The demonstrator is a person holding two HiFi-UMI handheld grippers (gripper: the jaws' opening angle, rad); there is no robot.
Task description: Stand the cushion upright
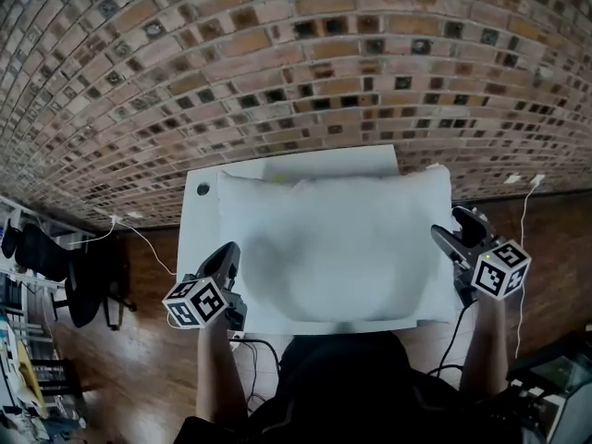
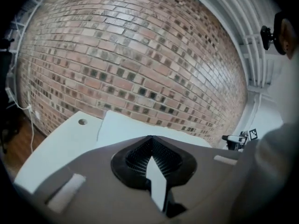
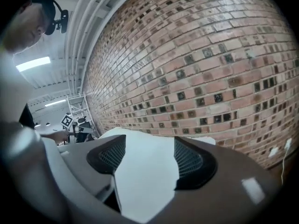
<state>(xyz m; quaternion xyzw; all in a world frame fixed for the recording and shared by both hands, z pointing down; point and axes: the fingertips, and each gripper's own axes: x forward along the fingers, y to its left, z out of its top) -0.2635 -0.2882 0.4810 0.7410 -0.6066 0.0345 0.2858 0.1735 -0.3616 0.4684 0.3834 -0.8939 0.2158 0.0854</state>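
A large white cushion (image 1: 333,239) lies flat on a white table (image 1: 198,225) that stands against a brick wall. My left gripper (image 1: 228,253) is at the cushion's near left edge with its jaws shut, and I see nothing pinched between them. In the left gripper view the cushion (image 2: 122,126) stretches ahead of the closed tips (image 2: 152,139). My right gripper (image 1: 450,235) is at the cushion's right edge with its jaws apart. In the right gripper view the white cushion (image 3: 145,167) fills the gap between the open jaws (image 3: 149,140), and the pads do not press on it.
The brick wall (image 1: 296,72) rises directly behind the table. A round cable hole (image 1: 203,190) sits in the table's far left corner. Wooden floor (image 1: 148,340), a black chair (image 1: 88,289) and cables (image 1: 524,220) flank the table. The person's dark torso (image 1: 342,387) is at the near edge.
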